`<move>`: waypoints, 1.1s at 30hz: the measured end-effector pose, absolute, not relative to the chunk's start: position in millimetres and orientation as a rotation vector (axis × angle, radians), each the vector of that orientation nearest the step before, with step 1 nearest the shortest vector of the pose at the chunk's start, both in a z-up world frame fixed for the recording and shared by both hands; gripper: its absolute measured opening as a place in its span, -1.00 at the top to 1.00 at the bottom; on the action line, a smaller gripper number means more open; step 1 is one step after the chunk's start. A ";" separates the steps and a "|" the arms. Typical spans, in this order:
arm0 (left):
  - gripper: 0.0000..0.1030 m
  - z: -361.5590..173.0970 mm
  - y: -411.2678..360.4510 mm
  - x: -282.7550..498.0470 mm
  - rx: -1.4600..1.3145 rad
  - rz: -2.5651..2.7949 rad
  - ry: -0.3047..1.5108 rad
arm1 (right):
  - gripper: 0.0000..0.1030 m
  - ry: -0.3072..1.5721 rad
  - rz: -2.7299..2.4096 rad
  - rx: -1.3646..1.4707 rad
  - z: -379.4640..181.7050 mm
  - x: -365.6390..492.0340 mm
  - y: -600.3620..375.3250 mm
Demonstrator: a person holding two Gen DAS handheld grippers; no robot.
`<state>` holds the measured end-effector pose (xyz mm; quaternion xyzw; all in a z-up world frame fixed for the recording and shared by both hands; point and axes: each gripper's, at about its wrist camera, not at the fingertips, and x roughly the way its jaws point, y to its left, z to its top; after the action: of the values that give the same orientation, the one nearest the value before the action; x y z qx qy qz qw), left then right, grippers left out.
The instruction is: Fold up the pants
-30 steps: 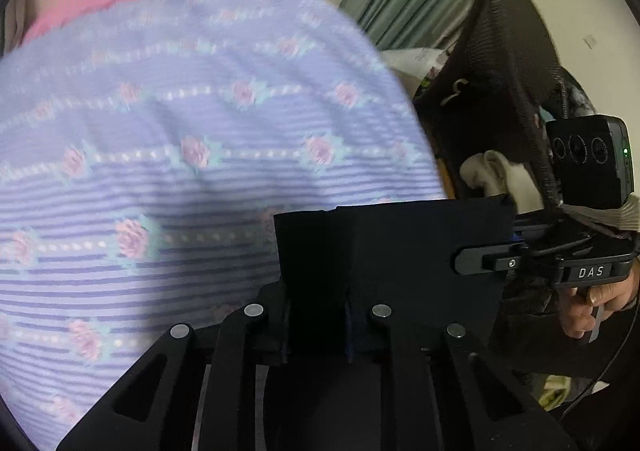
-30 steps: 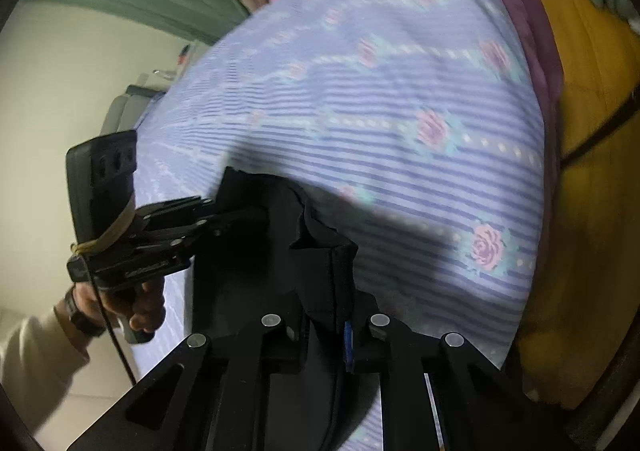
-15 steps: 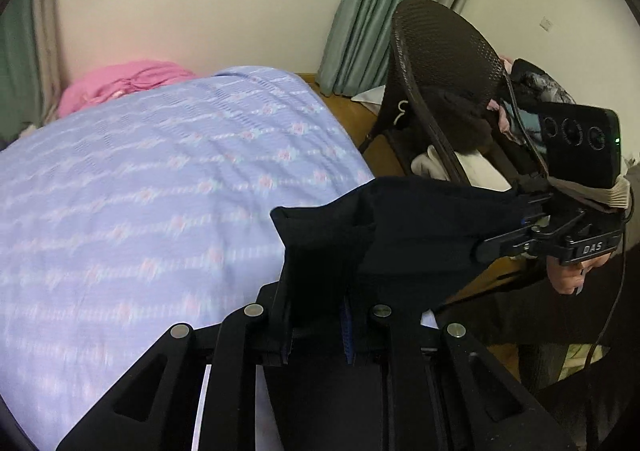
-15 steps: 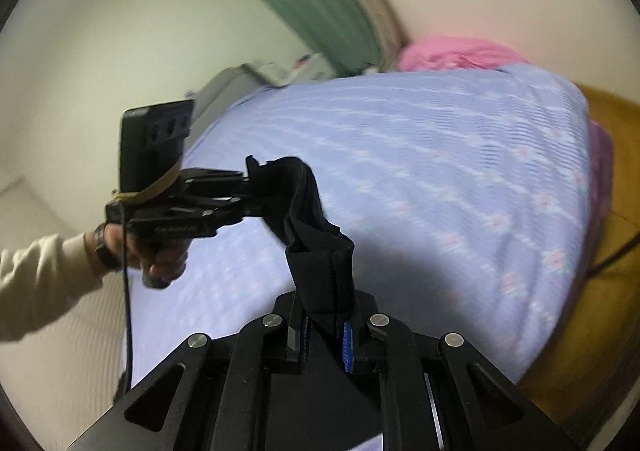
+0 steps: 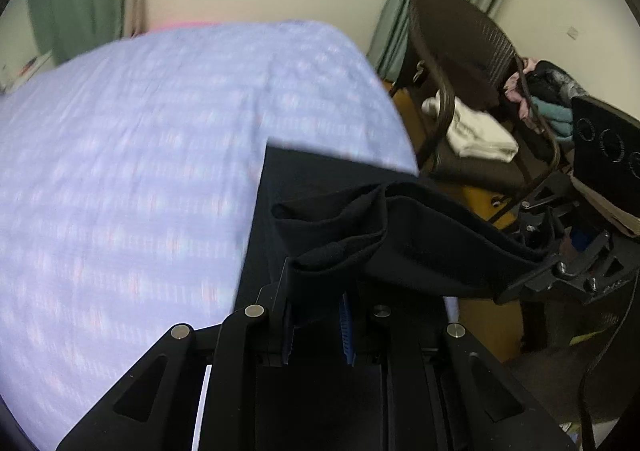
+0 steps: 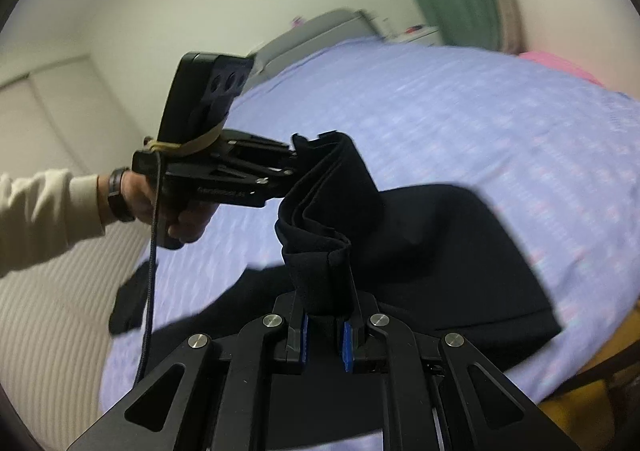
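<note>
Two hand-held grippers, left (image 5: 318, 325) and right (image 6: 324, 335), each clamp the black pants (image 6: 432, 251) above a lavender bed (image 6: 480, 123), the left at the right's ten o'clock.

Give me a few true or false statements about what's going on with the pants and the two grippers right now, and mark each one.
1. Both grippers are clamped on the black pants. True: the left gripper and the right gripper each pinch a bunched edge.
2. The pants lie fully flat on the bed. False: the gripped edge is lifted, the rest drapes down onto the bed.
3. The bedspread is plain white. False: it is lavender, patterned.
4. A dark wicker chair stands beside the bed. True.
</note>
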<state>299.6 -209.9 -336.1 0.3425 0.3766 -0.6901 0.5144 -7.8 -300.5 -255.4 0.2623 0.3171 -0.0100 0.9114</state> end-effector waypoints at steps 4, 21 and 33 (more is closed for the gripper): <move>0.62 -390.2 -161.2 304.2 0.868 -1.583 0.962 | 0.75 0.737 0.012 0.457 -292.7 7.5 -244.5; 0.42 -421.1 -39.4 331.4 0.681 -1.281 0.975 | -0.04 0.890 0.065 0.177 -351.3 26.0 -131.5; -0.21 -363.2 32.3 272.3 0.334 -0.754 0.919 | -0.33 0.788 0.383 -0.095 -261.0 33.6 -172.6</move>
<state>272.3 32.3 -363.2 0.1564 0.4309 -0.3537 0.8153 33.6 -172.6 -261.0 -0.0459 0.3816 0.1855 0.9044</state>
